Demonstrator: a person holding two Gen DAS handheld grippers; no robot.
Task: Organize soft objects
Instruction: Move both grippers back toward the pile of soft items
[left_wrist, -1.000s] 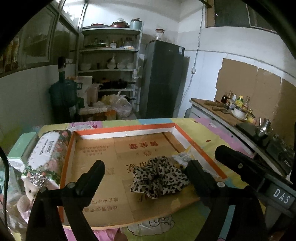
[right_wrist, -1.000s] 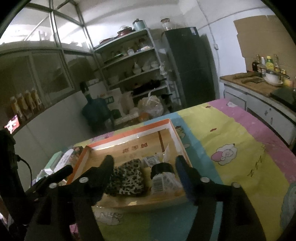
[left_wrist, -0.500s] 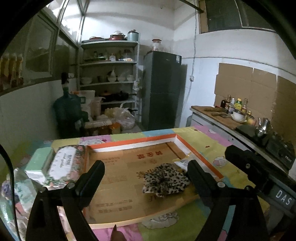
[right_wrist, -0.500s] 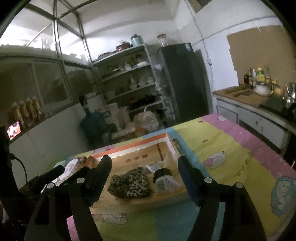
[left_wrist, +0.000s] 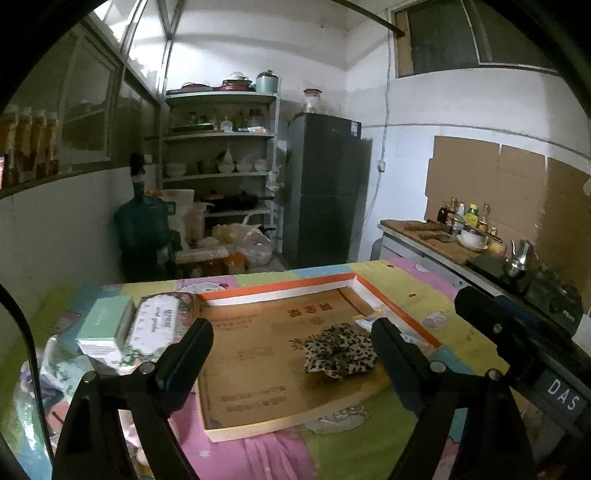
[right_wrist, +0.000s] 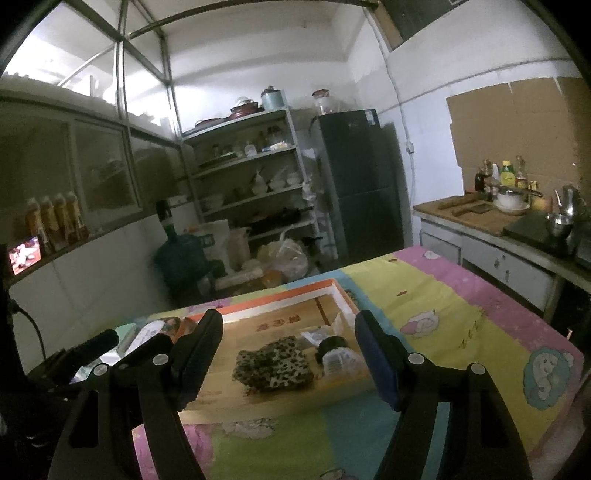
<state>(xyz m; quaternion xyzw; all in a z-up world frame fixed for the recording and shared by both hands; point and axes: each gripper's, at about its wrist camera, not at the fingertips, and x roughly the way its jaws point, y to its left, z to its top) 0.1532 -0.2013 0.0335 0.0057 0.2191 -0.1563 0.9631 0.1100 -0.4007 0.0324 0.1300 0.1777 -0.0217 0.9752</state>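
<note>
Leopard-print scrunchie (left_wrist: 339, 350) is lying inside the shallow cardboard tray (left_wrist: 258, 291), toward its right side, on the printed brown floor of the tray. Just beside it, nearer the tray's right wall, a small dark-capped bottle (right_wrist: 337, 356) with a white label is lying on its side, next to a crumpled clear wrapper (left_wrist: 369, 320). The tray, edged in orange and white, is sitting on a table covered by a pastel cartoon-print cloth (right_wrist: 443, 317). Left of the tray, a floral-patterned packet (left_wrist: 155, 326) and a pale green box (left_wrist: 107, 325) are resting side by side. The left gripper (left_wrist: 291, 354) is hovering above the near edge of the tray with its jaws standing wide apart and nothing between the pads. The right gripper (right_wrist: 290, 360) is likewise hanging short of the tray, jaws spread wide and gripping nothing; scrunchie and bottle are showing through the gap, well beyond the fingertips.
</note>
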